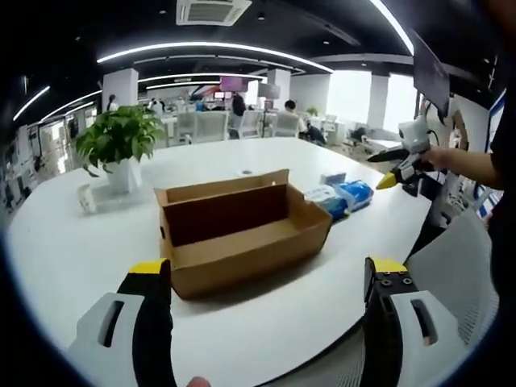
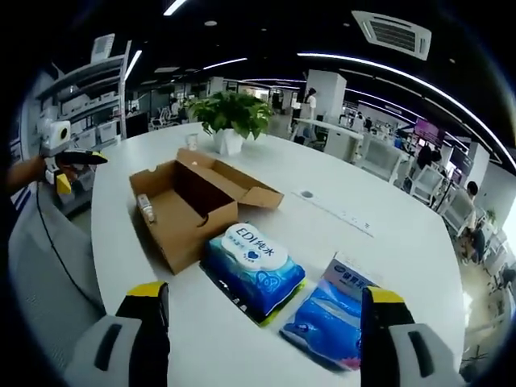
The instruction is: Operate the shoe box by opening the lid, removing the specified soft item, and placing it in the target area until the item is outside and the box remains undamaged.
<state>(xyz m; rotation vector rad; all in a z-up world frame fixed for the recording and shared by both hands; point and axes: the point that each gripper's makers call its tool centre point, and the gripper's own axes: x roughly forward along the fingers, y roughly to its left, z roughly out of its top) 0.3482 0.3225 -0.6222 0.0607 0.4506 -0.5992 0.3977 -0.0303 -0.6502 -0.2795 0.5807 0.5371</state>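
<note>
The brown cardboard shoe box [image 1: 242,230] lies open on the white table, its lid flap standing up along the far side. In the right gripper view the box [image 2: 189,205] is left of centre, with a small pale object against its inner wall. Two blue soft wipe packs [image 1: 343,197] lie on the table beside the box; the nearer pack [image 2: 254,266] and the second pack [image 2: 326,318] sit just beyond my right gripper [image 2: 262,292], which is open and holds nothing. My left gripper [image 1: 268,268] is open in front of the box. The right gripper [image 1: 395,169] hovers at the table's right edge.
A potted green plant [image 1: 121,145] and a small cup [image 1: 85,197] stand at the back left of the table [image 1: 81,258]. A socket strip [image 2: 339,214] lies flat behind the packs. A grey chair [image 1: 459,266] is at the right edge. Desks and people fill the office behind.
</note>
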